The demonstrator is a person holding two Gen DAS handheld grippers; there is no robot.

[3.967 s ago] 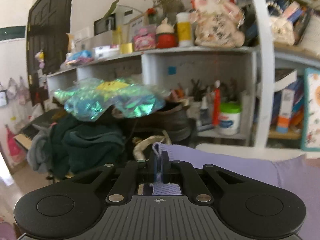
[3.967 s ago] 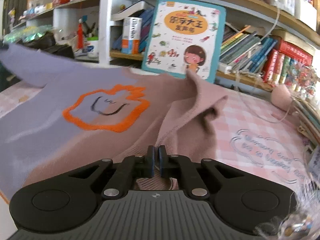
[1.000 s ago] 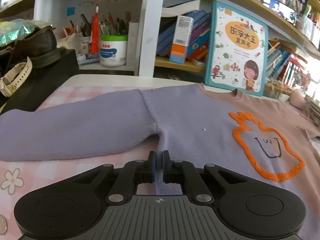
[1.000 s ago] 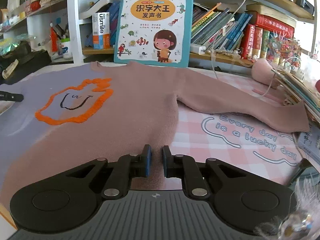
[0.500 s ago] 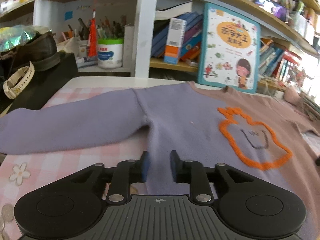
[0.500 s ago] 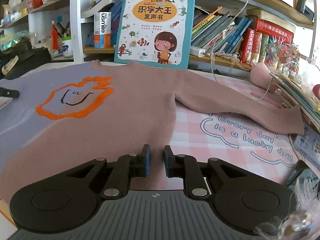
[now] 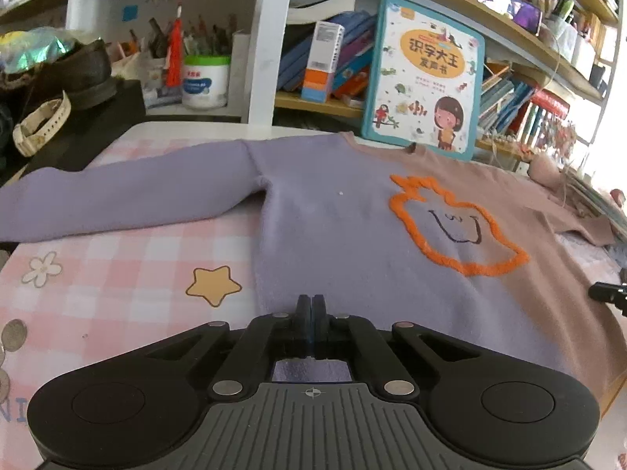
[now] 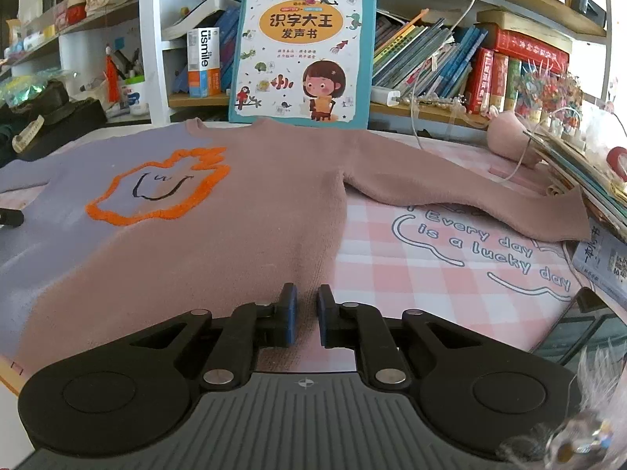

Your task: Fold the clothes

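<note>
Lilac-and-pink sweater (image 7: 352, 235) flat on checked table (image 7: 117, 274). Left gripper (image 7: 312, 309) pinched closed at hem, grasping it or not: can't tell; right gripper (image 8: 305, 305) parted. Uneven lift would skew fold.

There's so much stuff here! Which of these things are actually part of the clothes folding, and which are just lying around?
Part of the job:
- sweater, spread flat on the table
- left gripper, shut over its hem
- right gripper, open at its hem

Just lying about:
- picture book propped on the shelf
- white tub
- red books
- watch
</note>
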